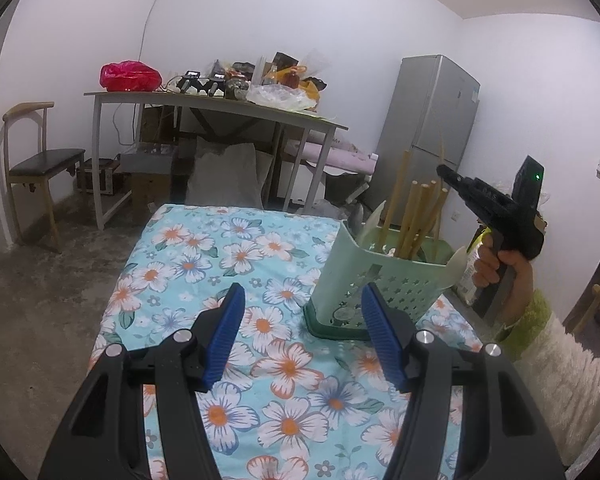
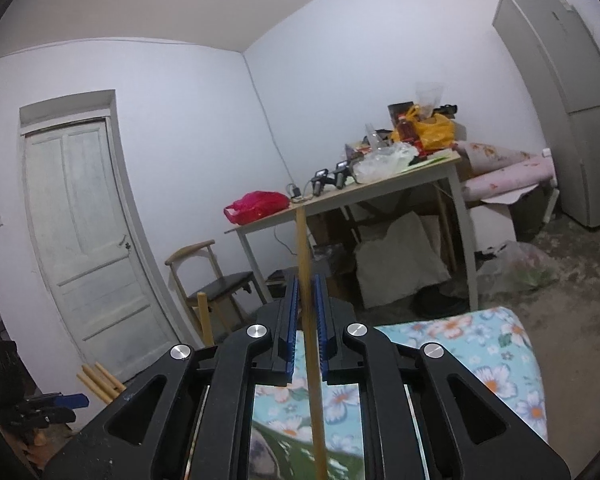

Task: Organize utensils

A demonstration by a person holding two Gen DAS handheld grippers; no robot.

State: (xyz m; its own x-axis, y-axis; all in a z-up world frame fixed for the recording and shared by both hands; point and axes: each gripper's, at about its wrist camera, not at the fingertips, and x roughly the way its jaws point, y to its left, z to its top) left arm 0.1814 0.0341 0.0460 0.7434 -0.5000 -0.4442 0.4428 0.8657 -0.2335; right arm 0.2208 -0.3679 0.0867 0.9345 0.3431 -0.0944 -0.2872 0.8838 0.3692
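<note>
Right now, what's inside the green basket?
Several wooden chopsticks stand upright in the green basket, with pale utensil handles leaning beside them. Their lower ends and the basket's bottom are hidden by its wall.

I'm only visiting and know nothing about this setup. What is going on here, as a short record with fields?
Surface: floral cloth
Container: green basket standing on the cloth, with wooden chopsticks upright in it
Left gripper: open, empty, facing the basket
Right gripper: jaws slightly apart, single chopstick upright between them, apparently not pinched
Background: cluttered table, fridge
</note>
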